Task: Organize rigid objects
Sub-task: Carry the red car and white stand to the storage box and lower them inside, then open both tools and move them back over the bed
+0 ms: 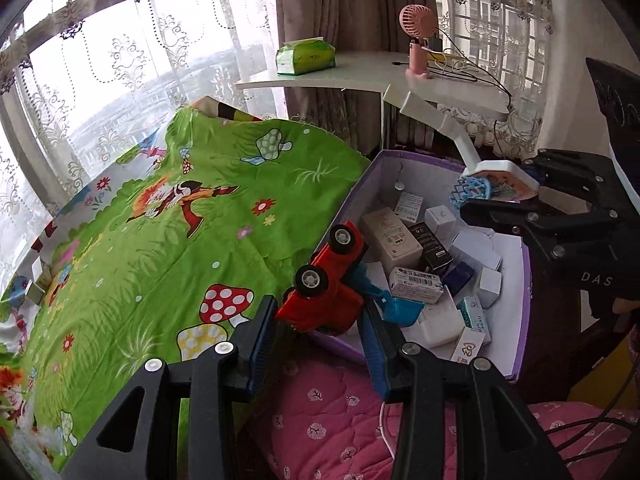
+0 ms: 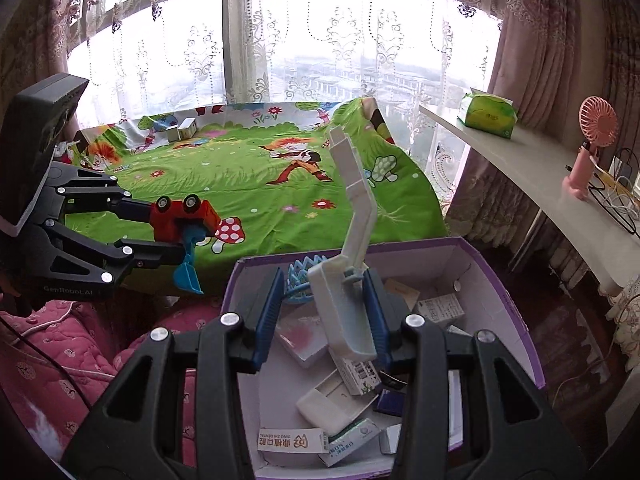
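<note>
The left gripper [image 1: 320,328] clamps a red toy truck [image 1: 326,280] between its blue pads, the truck turned on its side with wheels facing outward and its blue scoop [image 1: 400,308] hanging toward the box [image 1: 520,300]. The truck sits right at the fingertips, above the box's near-left edge, where the box meets the green bedspread [image 1: 160,220].

The right gripper [image 2: 324,312] grips the base of a white folding lamp [image 2: 344,304], pinched narrow between both pads, its jointed arm rising above the box's far edge. A blue zigzag-rimmed piece [image 2: 300,280] sits just behind the lamp base, at the left finger.

In the right wrist view, the left gripper reaches in from the left edge, angled slightly downward over the bed's near edge, the truck short of the box wall [image 2: 480,256]. Both grippers tilt downward. Small cartons [image 2: 440,308] crowd the box floor beneath the lamp. A pink fan [image 2: 592,140] and tissue pack [image 2: 488,114] stand on the white shelf [image 2: 540,184] beyond.
</note>
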`<state>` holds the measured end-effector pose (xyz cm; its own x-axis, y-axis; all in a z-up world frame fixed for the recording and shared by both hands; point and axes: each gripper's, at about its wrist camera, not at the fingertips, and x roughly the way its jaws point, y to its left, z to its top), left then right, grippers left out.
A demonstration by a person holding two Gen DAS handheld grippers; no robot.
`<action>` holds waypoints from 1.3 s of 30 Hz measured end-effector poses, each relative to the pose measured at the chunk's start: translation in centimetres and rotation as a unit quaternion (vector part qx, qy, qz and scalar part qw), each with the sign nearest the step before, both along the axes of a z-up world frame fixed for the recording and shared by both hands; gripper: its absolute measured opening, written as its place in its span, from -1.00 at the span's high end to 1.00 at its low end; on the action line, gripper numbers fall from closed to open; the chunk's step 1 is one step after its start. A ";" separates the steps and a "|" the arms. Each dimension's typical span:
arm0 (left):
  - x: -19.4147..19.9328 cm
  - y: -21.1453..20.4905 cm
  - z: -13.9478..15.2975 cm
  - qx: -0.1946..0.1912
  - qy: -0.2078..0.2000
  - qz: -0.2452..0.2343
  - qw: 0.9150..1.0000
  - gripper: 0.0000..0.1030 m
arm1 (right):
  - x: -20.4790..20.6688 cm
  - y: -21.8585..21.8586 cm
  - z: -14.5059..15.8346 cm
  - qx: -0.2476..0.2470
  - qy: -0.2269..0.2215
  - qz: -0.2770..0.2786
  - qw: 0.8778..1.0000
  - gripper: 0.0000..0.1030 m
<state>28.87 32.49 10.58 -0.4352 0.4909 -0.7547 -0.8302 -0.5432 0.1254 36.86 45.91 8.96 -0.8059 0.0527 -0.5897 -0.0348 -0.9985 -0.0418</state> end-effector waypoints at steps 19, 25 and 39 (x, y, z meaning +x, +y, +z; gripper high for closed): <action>1.2 7.1 -2.9 0.037 -0.054 -0.094 0.993 0.14 | 1.9 6.1 -1.9 0.020 -0.049 -0.096 0.994 0.06; -2.1 4.0 -4.9 0.039 -0.041 -0.043 0.997 -0.36 | -0.3 5.8 -2.1 0.028 -0.075 -0.110 0.991 -0.68; -19.0 -25.3 -5.8 0.036 0.037 0.363 0.930 -0.58 | -25.1 -14.8 -3.9 -0.016 -0.092 0.154 0.984 -0.69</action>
